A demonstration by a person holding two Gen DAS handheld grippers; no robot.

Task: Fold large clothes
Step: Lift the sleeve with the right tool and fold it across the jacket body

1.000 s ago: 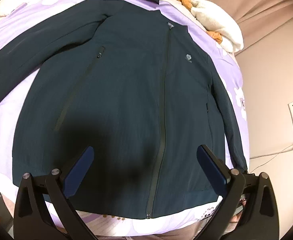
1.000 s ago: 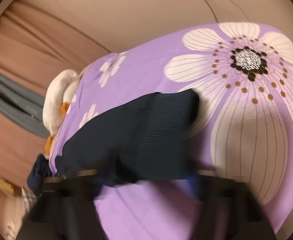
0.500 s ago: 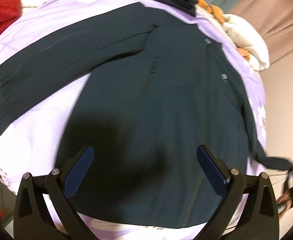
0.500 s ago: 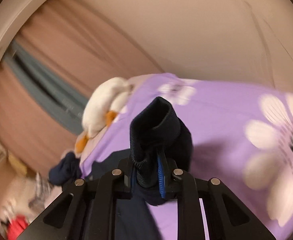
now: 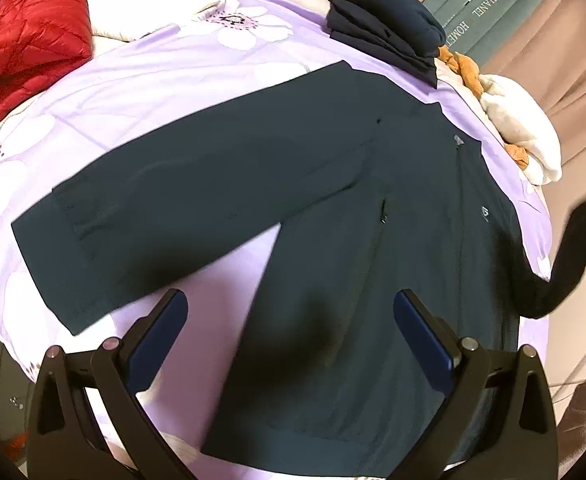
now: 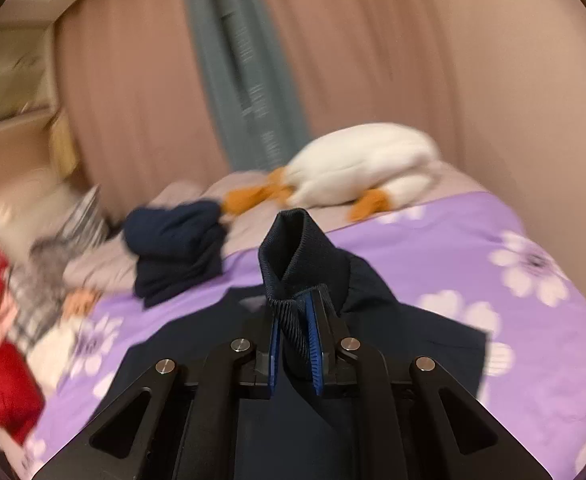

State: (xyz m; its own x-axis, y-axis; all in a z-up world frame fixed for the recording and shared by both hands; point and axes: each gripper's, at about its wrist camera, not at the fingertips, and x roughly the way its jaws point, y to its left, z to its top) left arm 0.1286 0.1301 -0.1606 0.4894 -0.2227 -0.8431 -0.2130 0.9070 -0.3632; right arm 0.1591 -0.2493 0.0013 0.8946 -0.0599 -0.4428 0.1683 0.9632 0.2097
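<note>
A dark teal zip jacket (image 5: 353,248) lies front up on the purple flowered bedspread (image 5: 165,80). Its left sleeve (image 5: 181,200) lies spread flat towards the left. My left gripper (image 5: 291,320) is open and empty, hovering above the jacket's lower body. My right gripper (image 6: 296,344) is shut on the ribbed cuff (image 6: 297,256) of the right sleeve and holds it lifted off the bed. The raised sleeve (image 5: 573,256) also shows at the right edge of the left wrist view.
A folded navy garment (image 5: 385,40) sits at the head of the bed, also in the right wrist view (image 6: 177,248). A white plush goose (image 6: 357,172) lies by the curtain. A red quilted jacket (image 5: 29,44) lies at the far left.
My right gripper closed on the right sleeve cuff, lifted it off the bedspread and swung it up over the jacket. My left gripper moved left, bringing the left sleeve into view.
</note>
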